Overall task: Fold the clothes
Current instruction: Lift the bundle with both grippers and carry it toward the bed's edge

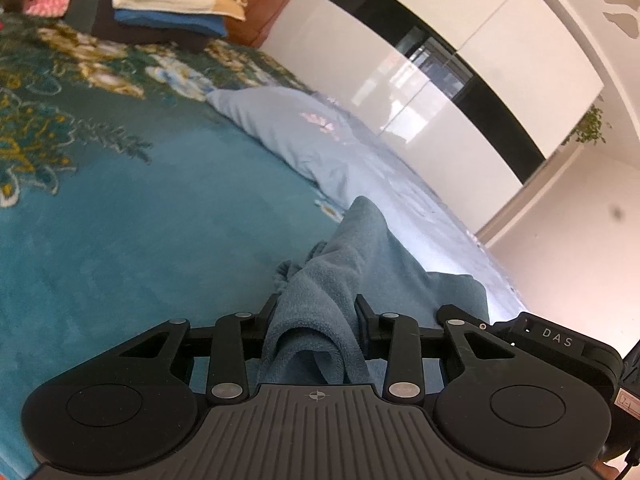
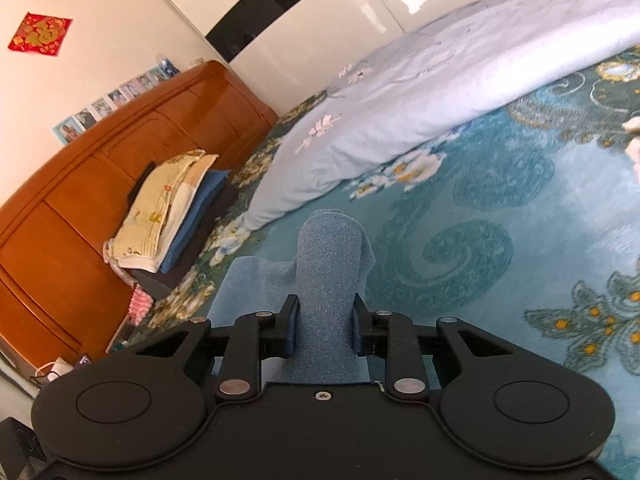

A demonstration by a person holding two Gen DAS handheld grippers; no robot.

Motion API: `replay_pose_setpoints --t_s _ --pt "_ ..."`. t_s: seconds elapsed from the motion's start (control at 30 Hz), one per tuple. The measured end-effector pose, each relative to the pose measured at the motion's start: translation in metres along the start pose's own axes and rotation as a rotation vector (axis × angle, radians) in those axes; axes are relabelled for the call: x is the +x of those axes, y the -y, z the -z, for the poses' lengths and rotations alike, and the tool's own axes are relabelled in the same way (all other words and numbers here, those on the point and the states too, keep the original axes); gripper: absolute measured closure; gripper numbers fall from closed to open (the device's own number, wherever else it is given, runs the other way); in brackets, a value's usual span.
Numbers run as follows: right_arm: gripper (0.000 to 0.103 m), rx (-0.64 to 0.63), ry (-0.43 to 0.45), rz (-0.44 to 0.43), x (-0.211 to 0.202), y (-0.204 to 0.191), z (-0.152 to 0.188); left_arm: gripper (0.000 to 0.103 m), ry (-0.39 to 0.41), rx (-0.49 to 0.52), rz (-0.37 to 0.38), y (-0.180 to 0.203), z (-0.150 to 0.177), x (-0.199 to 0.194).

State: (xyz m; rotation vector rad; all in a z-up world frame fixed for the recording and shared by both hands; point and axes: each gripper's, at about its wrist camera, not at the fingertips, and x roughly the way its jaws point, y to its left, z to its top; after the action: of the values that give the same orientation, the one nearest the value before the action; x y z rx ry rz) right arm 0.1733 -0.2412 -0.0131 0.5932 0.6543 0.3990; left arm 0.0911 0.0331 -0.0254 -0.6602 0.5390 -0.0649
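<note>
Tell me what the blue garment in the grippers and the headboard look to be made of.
Blue garment: likely fleece, matte; its surface shows a fuzzy, nubbly nap. Headboard: apparently wood, glossy varnish; orange-brown panels with bright reflections.

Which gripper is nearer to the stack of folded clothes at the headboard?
Cannot tell. From the left gripper the stack lies far ahead-left; from the right gripper also ahead-left.

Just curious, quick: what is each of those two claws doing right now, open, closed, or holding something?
Left gripper: closed on the blue fleece cloth.
Right gripper: closed on the same blue fleece cloth.
</note>
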Motion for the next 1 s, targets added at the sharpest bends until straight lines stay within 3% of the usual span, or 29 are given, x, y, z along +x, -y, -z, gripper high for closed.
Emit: replay_pose_setpoints --t_s 0.5,1.0 --pt "0.077 -0.002 0.129 0.001 -0.083 0.014 -0.024 0.071 0.012 0.129 0.099 0.076 0.01 -0.016" --pt "0.077 0.042 0.267 0.05 -0.168 0.064 -0.046 0.071 -0.023 0.249 0.208 0.162 0.041 -0.008"
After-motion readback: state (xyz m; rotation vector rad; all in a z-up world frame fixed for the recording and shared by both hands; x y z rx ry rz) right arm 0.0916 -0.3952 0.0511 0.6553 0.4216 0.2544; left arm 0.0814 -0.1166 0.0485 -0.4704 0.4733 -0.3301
